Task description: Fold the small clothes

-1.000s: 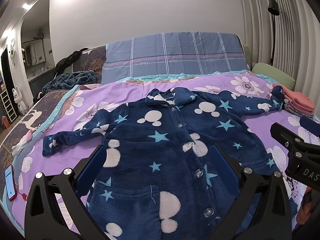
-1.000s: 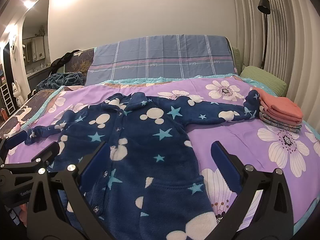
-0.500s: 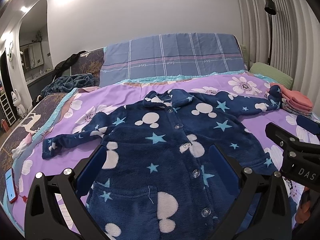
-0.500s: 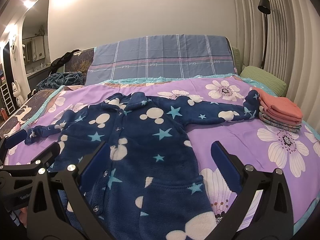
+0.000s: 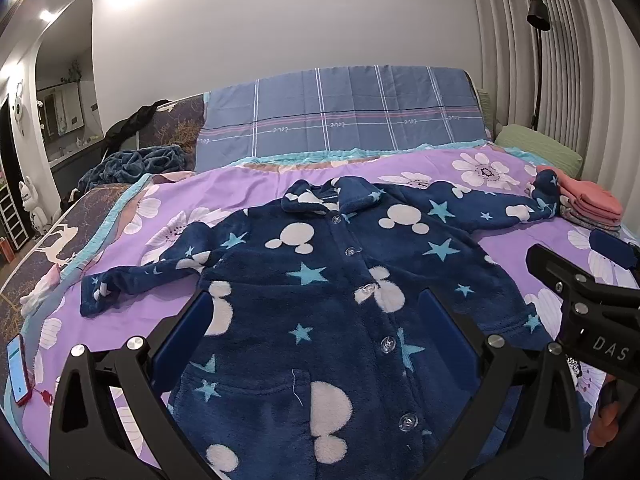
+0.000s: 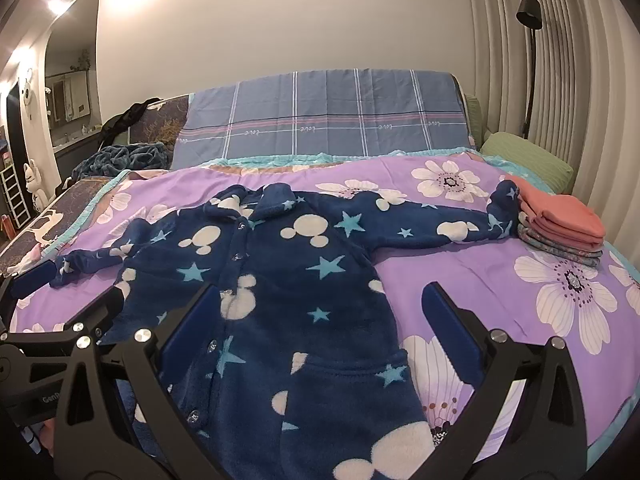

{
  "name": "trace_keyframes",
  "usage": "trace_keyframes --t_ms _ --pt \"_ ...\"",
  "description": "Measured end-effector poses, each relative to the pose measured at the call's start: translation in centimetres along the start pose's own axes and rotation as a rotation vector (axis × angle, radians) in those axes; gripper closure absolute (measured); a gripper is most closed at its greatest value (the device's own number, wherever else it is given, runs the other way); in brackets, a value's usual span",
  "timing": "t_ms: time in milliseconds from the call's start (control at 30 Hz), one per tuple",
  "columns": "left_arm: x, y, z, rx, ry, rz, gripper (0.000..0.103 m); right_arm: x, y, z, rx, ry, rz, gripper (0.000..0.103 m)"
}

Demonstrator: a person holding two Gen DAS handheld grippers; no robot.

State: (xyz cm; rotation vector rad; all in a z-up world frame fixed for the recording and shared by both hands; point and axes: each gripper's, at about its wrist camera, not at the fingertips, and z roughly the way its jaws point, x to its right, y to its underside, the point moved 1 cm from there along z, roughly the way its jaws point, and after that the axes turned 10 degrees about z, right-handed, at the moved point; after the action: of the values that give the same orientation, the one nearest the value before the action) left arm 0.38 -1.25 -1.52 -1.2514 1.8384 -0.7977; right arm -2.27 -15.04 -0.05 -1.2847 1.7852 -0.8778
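A navy fleece jacket (image 5: 340, 300) printed with white mouse heads and pale blue stars lay buttoned and face up on the purple flowered bedspread (image 5: 500, 168), collar toward twelve o'clock and hem toward six. Both sleeves were spread out: one reached toward nine o'clock, the other ran toward two o'clock until its cuff touched a stack of folded clothes (image 6: 560, 220), coral pieces on top of patterned grey ones.

The left gripper (image 5: 316, 324) hovered above the lower front of the jacket with its jaws spread wide and nothing between them; its blue pads (image 5: 184, 336) framed the button placket. The right gripper (image 6: 320, 316) was likewise wide open and empty, poised over the jacket's side edge, one pad above the fleece and the other above bare bedspread. In the left wrist view the right gripper appeared at three o'clock; in the right wrist view the left one showed at eight o'clock.

A red-cased phone (image 5: 18, 368) lay on the bed edge at eight o'clock. A blue plaid cover (image 6: 320, 116) stood at the head of the bed, with a green pillow (image 6: 524, 156) at two o'clock beside a black floor lamp (image 6: 528, 8). No container appeared in either view.
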Motion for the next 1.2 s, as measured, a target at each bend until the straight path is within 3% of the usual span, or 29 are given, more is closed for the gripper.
trace_keyframes --t_ms 1200 --pt "-0.23 0.09 0.42 -0.003 -0.002 -0.011 0.001 -0.02 0.46 0.12 0.008 0.007 -0.023 0.002"
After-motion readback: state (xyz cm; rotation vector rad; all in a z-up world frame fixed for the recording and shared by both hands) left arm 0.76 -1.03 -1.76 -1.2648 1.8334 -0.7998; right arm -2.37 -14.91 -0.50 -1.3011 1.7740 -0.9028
